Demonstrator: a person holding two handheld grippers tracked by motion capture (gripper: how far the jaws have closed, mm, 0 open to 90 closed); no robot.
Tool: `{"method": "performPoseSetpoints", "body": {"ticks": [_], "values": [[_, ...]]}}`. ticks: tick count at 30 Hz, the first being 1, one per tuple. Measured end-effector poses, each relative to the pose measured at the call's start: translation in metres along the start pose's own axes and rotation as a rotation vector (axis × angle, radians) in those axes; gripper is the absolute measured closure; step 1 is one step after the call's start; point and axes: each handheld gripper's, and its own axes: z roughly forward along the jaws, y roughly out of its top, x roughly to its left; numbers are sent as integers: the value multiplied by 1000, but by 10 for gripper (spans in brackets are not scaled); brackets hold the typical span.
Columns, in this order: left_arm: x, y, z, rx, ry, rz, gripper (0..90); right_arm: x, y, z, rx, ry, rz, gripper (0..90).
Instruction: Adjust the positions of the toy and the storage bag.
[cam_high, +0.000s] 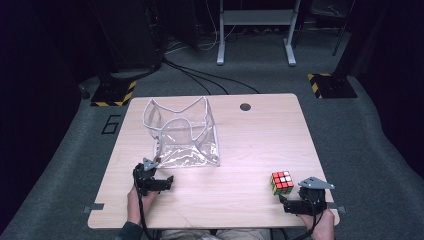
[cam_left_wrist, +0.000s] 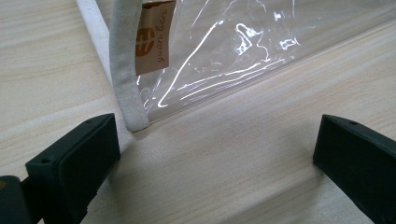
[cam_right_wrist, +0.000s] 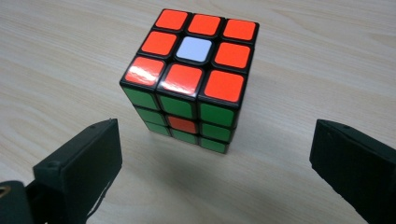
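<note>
Resting on table (cam_high: 240, 150): Rubik's cube (cam_right_wrist: 189, 77), just ahead of right gripper (cam_right_wrist: 212, 154), jaws spread wide, apparently untouched; left gripper (cam_left_wrist: 215, 154) spread beside clear pouch (cam_left_wrist: 224, 51).

Both tools are black. The left gripper (cam_high: 159, 181) carries a grey three-cornered plate on top, and a black cable trails back from it along the forearm to a dark sleeve at the wrist. The right gripper (cam_high: 288, 200) has the same grey plate above its body and a black cable running back past the hand. Seen from the gripper views, each jaw is a thick, blocky black slab with a flat inner face, rounded edges and a small round hole near its upper corner.
</note>
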Motion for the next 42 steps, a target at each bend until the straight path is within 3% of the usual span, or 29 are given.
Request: {"method": "performPoseSetpoints", "body": {"ticks": [12,21,28,37,42], "values": [[0,0,0,4,0,1,4,12,14,15,15,7,-3,0],[0,0,0,3,-2,4,4,18,21,30,19,-33,-8,0],[0,0,0,2,-2,2,4,16,23,39,28,-45,23,0],[0,0,0,2,-2,1,4,13,20,38,14,-76,58,266],[0,0,0,1,-2,1,4,12,21,36,16,-93,59,322]]}}
